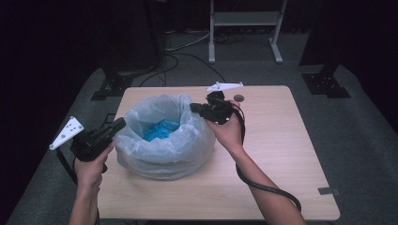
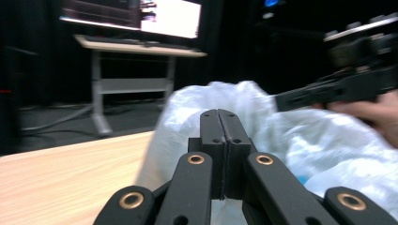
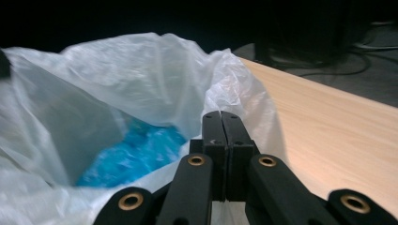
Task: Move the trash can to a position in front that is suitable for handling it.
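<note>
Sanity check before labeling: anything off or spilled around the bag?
Nothing stands out. The white plastic bag sits upright on the table, its mouth open, blue material inside, nothing spilled. A small dark disc lies apart near the far edge.

**Bag at mid-table, a gripper at each side**

The plastic bag (image 1: 164, 136) sat on the table (image 1: 281, 154), a crumpled sheet (image 1: 159, 130) inside it. The left gripper (image 1: 119, 124) met the bag's left rim — the right gripper (image 1: 193, 108) its far right rim. A small disc (image 1: 239, 98) lay behind, near the table's far edge.
</note>
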`<state>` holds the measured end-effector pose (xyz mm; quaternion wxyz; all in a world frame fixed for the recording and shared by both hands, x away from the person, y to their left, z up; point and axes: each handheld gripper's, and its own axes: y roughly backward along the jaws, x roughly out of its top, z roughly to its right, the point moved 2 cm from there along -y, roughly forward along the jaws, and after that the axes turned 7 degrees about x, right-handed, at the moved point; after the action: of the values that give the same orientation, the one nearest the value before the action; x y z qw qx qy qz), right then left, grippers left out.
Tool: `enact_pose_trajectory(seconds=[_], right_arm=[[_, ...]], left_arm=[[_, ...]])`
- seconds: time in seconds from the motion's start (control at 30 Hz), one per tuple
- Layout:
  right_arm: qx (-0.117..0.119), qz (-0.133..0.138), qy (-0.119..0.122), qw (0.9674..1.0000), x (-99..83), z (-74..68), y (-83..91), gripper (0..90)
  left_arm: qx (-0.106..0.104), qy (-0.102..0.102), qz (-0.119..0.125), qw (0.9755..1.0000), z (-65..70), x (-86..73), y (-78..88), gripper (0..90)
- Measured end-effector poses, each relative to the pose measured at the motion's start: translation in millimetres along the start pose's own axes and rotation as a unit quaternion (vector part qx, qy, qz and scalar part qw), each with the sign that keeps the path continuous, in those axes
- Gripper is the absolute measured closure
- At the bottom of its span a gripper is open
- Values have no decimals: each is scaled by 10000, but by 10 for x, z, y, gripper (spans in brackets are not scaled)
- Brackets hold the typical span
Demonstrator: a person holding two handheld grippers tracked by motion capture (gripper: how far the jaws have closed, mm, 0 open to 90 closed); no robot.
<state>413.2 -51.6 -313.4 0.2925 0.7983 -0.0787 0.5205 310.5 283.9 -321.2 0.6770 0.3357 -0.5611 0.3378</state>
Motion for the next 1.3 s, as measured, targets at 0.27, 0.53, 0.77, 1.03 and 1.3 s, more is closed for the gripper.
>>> enact_pose_trajectory(seconds=[0.27,0.53,0.77,1.03,1.3], right_arm=[[510,162,-159,9984,78,-164,-19,897],[886,219,-187,9956,113,-371,-70,896],[1189,166,-115,9927,98,-519,-98,896],[1528,31,-4,9883,40,-676,-128,896],[1732,-112,244,9845,-40,-840,-187,895]], left_arm=[[-454,-16,-70,9989,149,76,-131,900],[-731,-104,-201,9971,322,141,-286,900],[-891,-87,-265,9956,412,159,-375,900],[-969,-2,-313,9948,442,145,-423,900],[-1038,197,-325,9939,428,119,-433,899]])
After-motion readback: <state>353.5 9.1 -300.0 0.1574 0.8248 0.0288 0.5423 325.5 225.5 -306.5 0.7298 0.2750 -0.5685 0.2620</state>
